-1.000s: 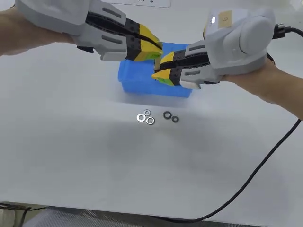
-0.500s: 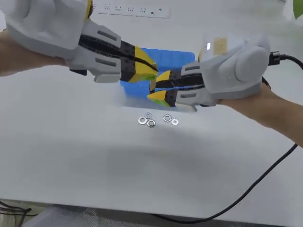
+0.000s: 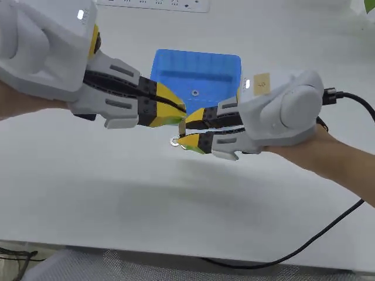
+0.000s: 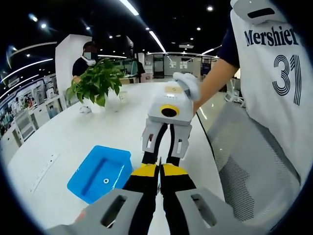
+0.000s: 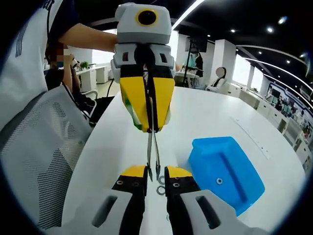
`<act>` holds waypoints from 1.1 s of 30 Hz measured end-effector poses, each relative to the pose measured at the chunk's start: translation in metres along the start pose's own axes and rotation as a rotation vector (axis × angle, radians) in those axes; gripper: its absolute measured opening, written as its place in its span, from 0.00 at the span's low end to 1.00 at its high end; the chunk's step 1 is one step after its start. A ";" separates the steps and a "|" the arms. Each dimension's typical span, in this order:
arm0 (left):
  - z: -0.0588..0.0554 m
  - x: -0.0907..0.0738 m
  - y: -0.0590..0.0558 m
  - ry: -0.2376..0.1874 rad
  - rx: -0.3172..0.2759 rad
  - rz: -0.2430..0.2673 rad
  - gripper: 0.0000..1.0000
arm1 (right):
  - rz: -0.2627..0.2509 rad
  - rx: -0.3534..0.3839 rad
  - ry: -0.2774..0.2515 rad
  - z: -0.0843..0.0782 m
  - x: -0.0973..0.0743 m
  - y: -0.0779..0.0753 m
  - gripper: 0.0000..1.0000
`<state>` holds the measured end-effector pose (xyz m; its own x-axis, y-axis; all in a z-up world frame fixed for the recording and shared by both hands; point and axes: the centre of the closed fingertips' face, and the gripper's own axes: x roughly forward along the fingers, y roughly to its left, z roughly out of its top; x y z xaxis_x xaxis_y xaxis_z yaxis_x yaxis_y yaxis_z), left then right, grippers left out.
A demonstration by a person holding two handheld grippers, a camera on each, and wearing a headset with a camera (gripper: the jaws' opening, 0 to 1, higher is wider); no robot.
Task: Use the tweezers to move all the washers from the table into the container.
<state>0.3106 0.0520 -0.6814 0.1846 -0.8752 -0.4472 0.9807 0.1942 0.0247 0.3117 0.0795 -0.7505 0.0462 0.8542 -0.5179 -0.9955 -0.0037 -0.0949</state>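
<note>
Just beside container (image 3: 196, 73), left fingers (image 3: 167, 108) clenched on tweezers (image 5: 152, 152), right fingers (image 3: 196, 142) parted astride tips, washers (image 5: 160, 190) half-hidden.

container (image 3: 196, 65): on the table (image 3: 117, 193), behind both gripper tips
single washer (image 3: 195, 92): inside the container
loose washers (image 3: 174, 142): on the table, before the container
tweezers (image 5: 152, 144): between left gripper (image 3: 180, 113) jaws, tips between right gripper (image 3: 185, 134) jaws, above the loose washers

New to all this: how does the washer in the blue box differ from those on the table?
The boxed washer lies alone inside the blue container; the table washers lie close together on the white table. The boxed washer is clear of the tweezers; the table washers sit at their tips. Both are small metal rings lying flat.
</note>
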 end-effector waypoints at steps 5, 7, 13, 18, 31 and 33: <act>-0.007 0.009 0.003 0.003 -0.013 -0.001 0.05 | -0.015 0.007 0.019 -0.010 0.003 -0.004 0.15; -0.010 0.012 0.003 0.004 -0.027 -0.003 0.05 | -0.018 0.001 0.031 -0.015 0.004 -0.004 0.15; -0.019 0.021 0.009 0.004 -0.065 -0.006 0.05 | -0.020 0.017 0.050 -0.028 0.007 -0.008 0.15; -0.022 0.022 0.014 0.003 -0.071 -0.001 0.05 | -0.027 0.030 0.050 -0.031 0.010 -0.014 0.15; -0.023 0.021 0.014 -0.005 -0.092 -0.008 0.05 | -0.011 0.058 0.038 -0.032 0.012 -0.011 0.15; -0.023 0.022 0.013 -0.004 -0.094 -0.011 0.05 | -0.011 0.062 0.039 -0.033 0.012 -0.010 0.15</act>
<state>0.3262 0.0459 -0.7116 0.1745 -0.8792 -0.4434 0.9721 0.2254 -0.0643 0.3250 0.0723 -0.7837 0.0589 0.8330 -0.5502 -0.9981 0.0384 -0.0488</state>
